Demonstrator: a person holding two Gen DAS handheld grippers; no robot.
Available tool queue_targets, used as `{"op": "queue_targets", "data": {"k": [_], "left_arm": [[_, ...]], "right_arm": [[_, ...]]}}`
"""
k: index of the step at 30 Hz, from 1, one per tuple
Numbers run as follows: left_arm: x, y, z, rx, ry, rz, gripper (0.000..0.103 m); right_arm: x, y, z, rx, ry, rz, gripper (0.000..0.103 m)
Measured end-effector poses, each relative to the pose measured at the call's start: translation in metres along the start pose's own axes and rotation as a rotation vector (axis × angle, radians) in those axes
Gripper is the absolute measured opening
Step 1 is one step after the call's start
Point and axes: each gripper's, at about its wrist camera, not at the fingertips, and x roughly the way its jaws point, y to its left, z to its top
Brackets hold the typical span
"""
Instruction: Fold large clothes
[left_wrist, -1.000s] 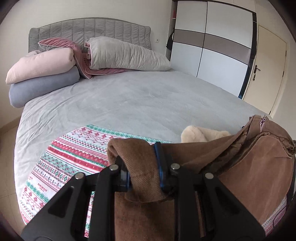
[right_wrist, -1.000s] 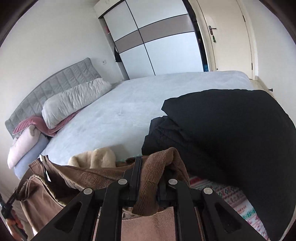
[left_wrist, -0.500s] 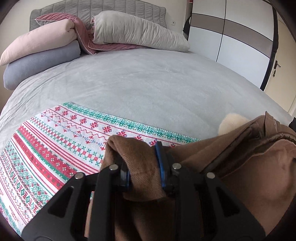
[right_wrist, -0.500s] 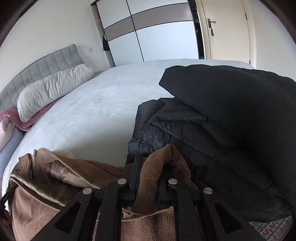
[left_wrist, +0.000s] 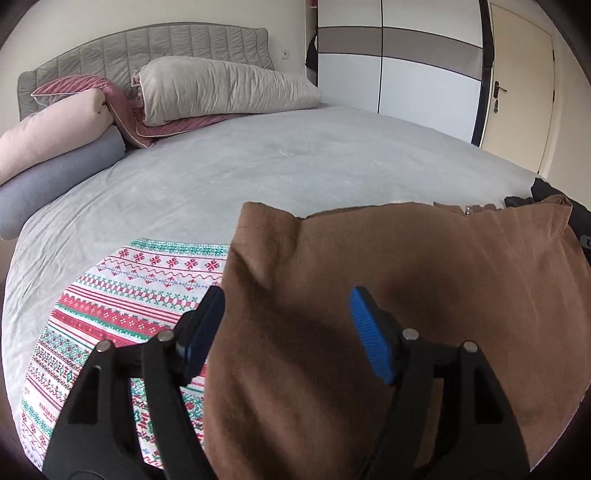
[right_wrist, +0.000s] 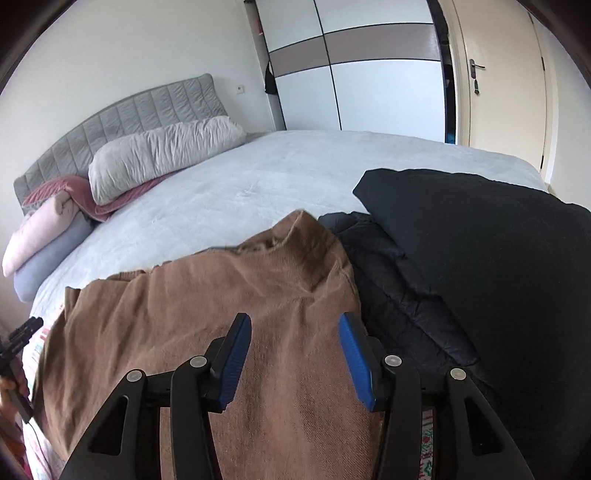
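Observation:
A brown corduroy jacket (left_wrist: 406, 280) lies folded flat on a patterned red, green and white cloth (left_wrist: 122, 295) at the near end of the bed. My left gripper (left_wrist: 286, 306) hovers over the jacket's left edge, its jaws opening, blue pads clear of the fabric. In the right wrist view the same jacket (right_wrist: 229, 306) spreads below my right gripper (right_wrist: 293, 336), whose jaws are also opening with nothing pressed between them. The left gripper's tip (right_wrist: 22, 332) shows at that view's left edge.
A black padded coat (right_wrist: 480, 258) is heaped right beside the jacket on the right. Pillows and rolled blankets (left_wrist: 155, 96) are stacked against the grey headboard. Grey bedsheet (left_wrist: 295, 155) stretches beyond. A wardrobe (right_wrist: 369, 74) and a door (right_wrist: 498, 81) stand behind.
Both grippers let go of the jacket folds they were pinching and their jaws spread. The jacket dropped flat onto the bed, and both hands came down lower.

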Motion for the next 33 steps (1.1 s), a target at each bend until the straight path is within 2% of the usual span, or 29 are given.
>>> {"op": "queue_targets", "data": {"k": [2, 4, 8, 9, 10, 11, 12, 15, 16, 18, 20, 22, 27, 33], "left_arm": [[0.024, -0.005, 0.003, -0.012, 0.059, -0.011, 0.071], [0.046, -0.005, 0.007, -0.036, 0.096, 0.012, 0.071], [0.073, 0.008, 0.016, -0.095, 0.087, 0.067, 0.071], [0.079, 0.014, 0.019, -0.108, 0.094, 0.110, 0.071], [0.085, 0.021, 0.021, -0.126, 0.118, 0.161, 0.071], [0.089, 0.029, 0.022, -0.149, 0.145, 0.190, 0.071], [0.089, 0.037, 0.022, -0.170, 0.158, 0.195, 0.071], [0.067, 0.054, 0.020, -0.190, 0.139, 0.220, 0.071], [0.056, 0.058, 0.017, -0.186, 0.141, 0.201, 0.071], [0.034, 0.064, 0.008, -0.170, 0.160, 0.136, 0.072], [0.010, 0.067, -0.005, -0.149, 0.188, 0.062, 0.078], [-0.017, 0.070, -0.022, -0.139, 0.200, -0.008, 0.082], [-0.073, 0.073, -0.072, -0.191, 0.242, -0.173, 0.086], [-0.095, 0.075, -0.134, -0.336, 0.358, -0.359, 0.086]], "right_arm": [[0.025, 0.016, 0.003, -0.013, 0.036, 0.007, 0.050], [0.050, 0.029, 0.009, -0.024, 0.057, -0.019, 0.050], [0.090, 0.029, 0.024, -0.026, 0.053, -0.101, 0.048], [0.095, 0.024, 0.026, -0.012, 0.051, -0.121, 0.048], [0.095, 0.020, 0.029, 0.004, 0.045, -0.148, 0.043], [0.094, 0.015, 0.031, 0.018, 0.040, -0.165, 0.032], [0.091, 0.011, 0.032, 0.026, 0.038, -0.167, 0.030], [0.065, 0.007, 0.030, -0.009, 0.007, -0.230, 0.033], [0.054, 0.005, 0.028, -0.025, -0.002, -0.238, 0.035], [0.027, -0.002, 0.020, -0.039, 0.001, -0.202, 0.047], [-0.002, -0.012, 0.005, -0.043, 0.003, -0.142, 0.067], [-0.027, -0.020, -0.017, -0.030, 0.022, -0.075, 0.077], [-0.065, -0.037, -0.076, 0.072, 0.129, 0.065, 0.079], [-0.091, -0.057, -0.130, 0.270, 0.160, 0.157, 0.082]]}}
